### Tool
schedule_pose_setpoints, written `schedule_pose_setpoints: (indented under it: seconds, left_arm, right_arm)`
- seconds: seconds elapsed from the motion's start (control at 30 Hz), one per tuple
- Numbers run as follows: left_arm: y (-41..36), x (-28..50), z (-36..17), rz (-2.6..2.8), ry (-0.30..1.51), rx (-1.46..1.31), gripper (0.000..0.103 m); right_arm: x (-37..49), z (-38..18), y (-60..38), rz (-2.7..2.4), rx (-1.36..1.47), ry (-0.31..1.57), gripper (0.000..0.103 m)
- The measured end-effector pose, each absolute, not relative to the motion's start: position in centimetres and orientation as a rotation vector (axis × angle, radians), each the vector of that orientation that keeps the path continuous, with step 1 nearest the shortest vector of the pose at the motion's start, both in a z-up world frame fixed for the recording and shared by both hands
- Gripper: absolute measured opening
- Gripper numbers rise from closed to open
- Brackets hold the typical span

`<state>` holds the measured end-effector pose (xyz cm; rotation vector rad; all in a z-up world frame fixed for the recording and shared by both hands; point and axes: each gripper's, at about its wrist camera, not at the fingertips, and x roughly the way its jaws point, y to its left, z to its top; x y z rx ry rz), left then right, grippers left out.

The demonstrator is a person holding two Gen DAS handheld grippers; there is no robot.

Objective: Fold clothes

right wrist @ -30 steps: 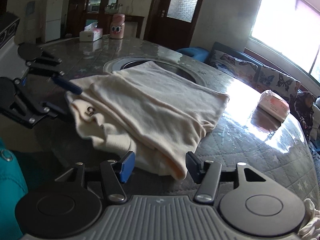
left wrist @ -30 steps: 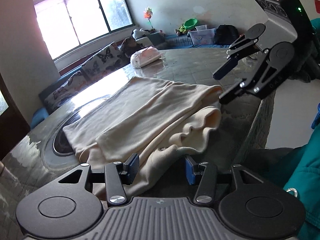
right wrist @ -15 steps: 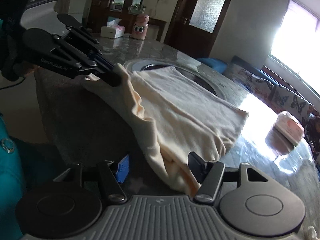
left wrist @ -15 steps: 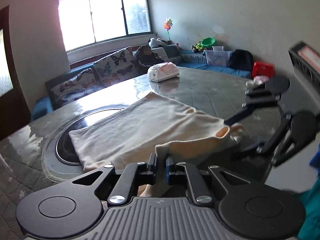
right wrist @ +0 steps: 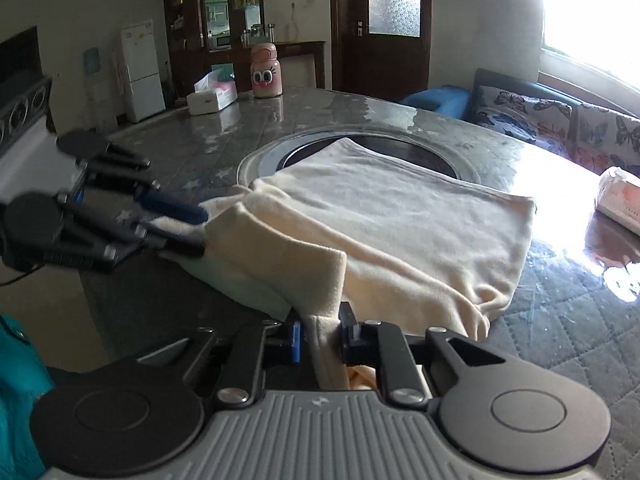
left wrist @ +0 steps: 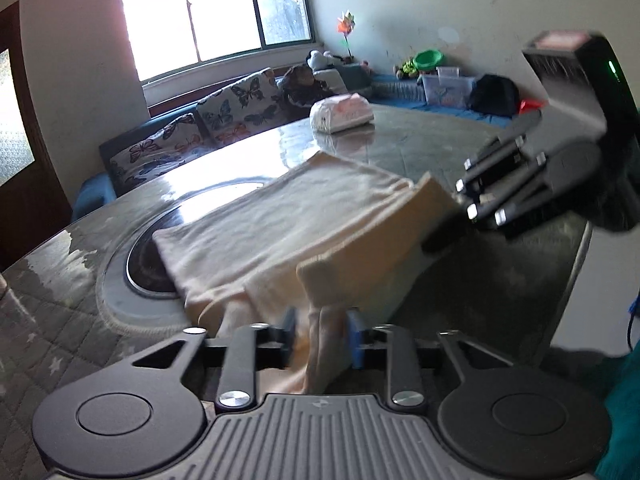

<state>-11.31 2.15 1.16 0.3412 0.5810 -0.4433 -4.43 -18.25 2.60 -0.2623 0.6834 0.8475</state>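
A cream garment (left wrist: pixel 288 216) lies folded on the round table (left wrist: pixel 404 144), partly over the dark centre ring. Its near edge is lifted off the table. My left gripper (left wrist: pixel 322 336) is shut on the near left corner of the cream garment. It also shows in the right wrist view (right wrist: pixel 188 232), pinching the cloth. My right gripper (right wrist: pixel 320 330) is shut on the near right corner of the cream garment (right wrist: pixel 392 216). It shows in the left wrist view (left wrist: pixel 452 220) at the cloth's right end. The lifted edge stretches between the two grippers.
A white tissue pack (left wrist: pixel 342 114) lies on the far side of the table. A tissue box (right wrist: pixel 212 98) and a pink bottle (right wrist: pixel 266 76) stand at the other far edge. A sofa with butterfly cushions (left wrist: pixel 224 120) runs under the window. The table's near edge drops off below the grippers.
Both grippers closed on the garment's near edge, the left first and then the right, and lifted it off the table. The edge now hangs taut between them.
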Motion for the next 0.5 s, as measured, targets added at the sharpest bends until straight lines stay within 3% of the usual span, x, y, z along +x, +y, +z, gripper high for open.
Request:
schedule_pose_setpoints:
  seconds: [0.2,0.33,0.5]
  left_arm:
    - [2.3,-12.1,0.0,-0.443,0.582,0.455,0.041]
    - [2.5,-12.0,-0.3,-0.455,0.576,0.492,0.018]
    - [2.9,-11.9,0.4,-0.469,0.574,0.438,0.009]
  right_arm:
    - [-4.0,3.1,-18.2,0.844,-0.241,0.68,0.014]
    - [-4.0,3.0,-17.9,0.832,-0.243,0.667,0.012]
    - [-4.8,3.1,-17.9,0.81,-0.243,0.635,0.01]
